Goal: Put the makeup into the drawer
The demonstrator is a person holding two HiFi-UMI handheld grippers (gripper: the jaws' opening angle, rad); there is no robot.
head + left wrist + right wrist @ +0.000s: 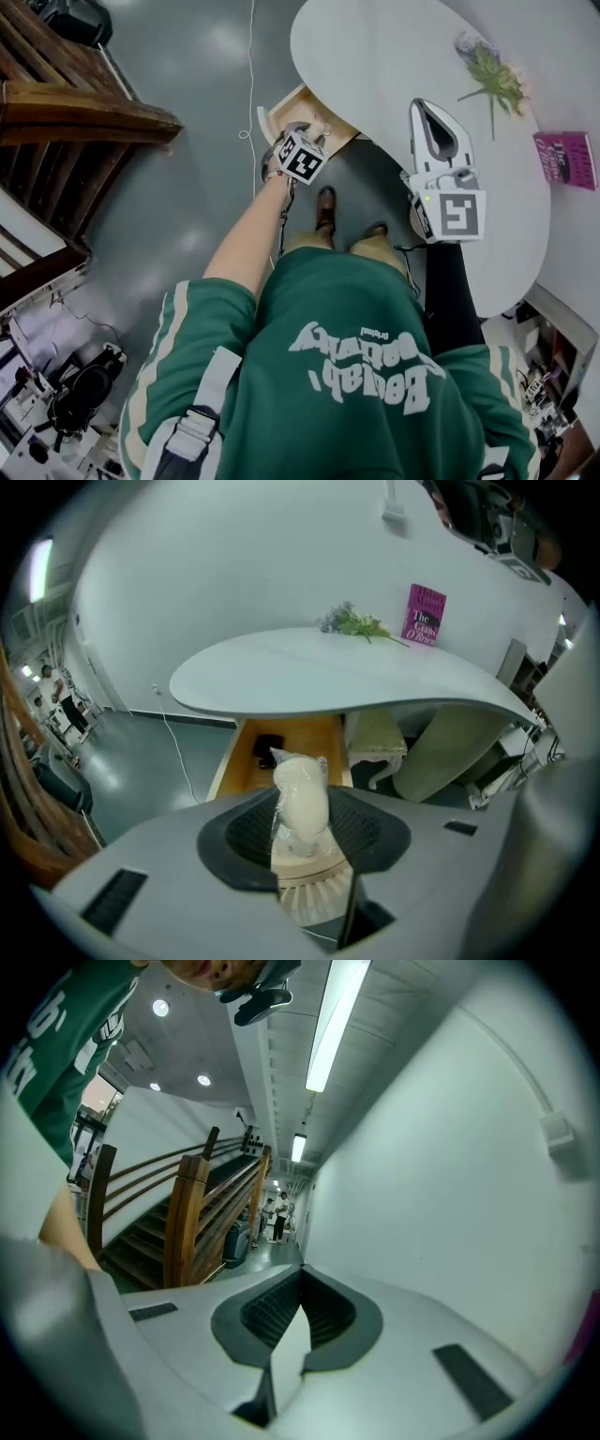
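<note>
In the left gripper view my left gripper [302, 829] is shut on the makeup [301, 797], a white egg-shaped piece in a clear wrapper that stands up between the dark pads. Past it the wooden drawer [291, 735] is pulled out from under the white table [356, 672], with a small black item [266, 746] inside. From the head view the left gripper [296, 139] hangs over the drawer [289, 105]. My right gripper [430, 109] lies level over the table edge [375, 56], jaws together, nothing in them; its own view shows the right gripper [298, 1283] pointed at a wall.
A pink book [565, 157] and a flower sprig [492, 75] lie on the table. A wooden staircase [66, 108] stands at the left, and a thin cable [250, 66] runs across the grey floor. The person's shoes [325, 208] stand by the drawer.
</note>
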